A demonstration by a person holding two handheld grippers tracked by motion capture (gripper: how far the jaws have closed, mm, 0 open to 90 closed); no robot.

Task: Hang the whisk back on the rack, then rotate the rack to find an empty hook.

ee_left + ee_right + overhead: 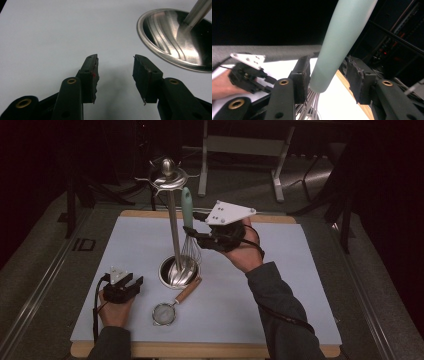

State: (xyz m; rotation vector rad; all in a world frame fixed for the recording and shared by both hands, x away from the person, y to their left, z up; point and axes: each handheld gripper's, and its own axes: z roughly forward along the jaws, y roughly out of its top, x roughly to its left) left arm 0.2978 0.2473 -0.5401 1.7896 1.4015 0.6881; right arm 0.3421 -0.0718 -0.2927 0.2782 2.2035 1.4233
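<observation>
My right gripper (199, 236) sits at the whisk (188, 227), its fingers (300, 77) spread apart around the base of the pale green handle (339, 42). One pad stands right against the handle and may be touching it, while the other stands clear, so I judge nothing is clamped. The whisk hangs from the utensil stand (171, 215), handle up toward the hooked crown, wires down over the round steel base (172, 40). That would explain why it keeps upright with my fingers loose: I take it the hook carries it, though I cannot see the hook itself. I hold the gripper level and side-on because that is the only clean line to a handle hanging this way.

My left gripper (122, 287) rests low on the counter (280, 285) beside the stand's base, fingers (90, 75) apart with nothing between them, parked out of the way.

A small strainer (165, 312) with a wooden handle lies flat just in front of the base, apparently waiting to be hung.

The only writing I can make out is a mark resembling "ID" on the floor strip left of the counter; no brand shows on any utensil.
</observation>
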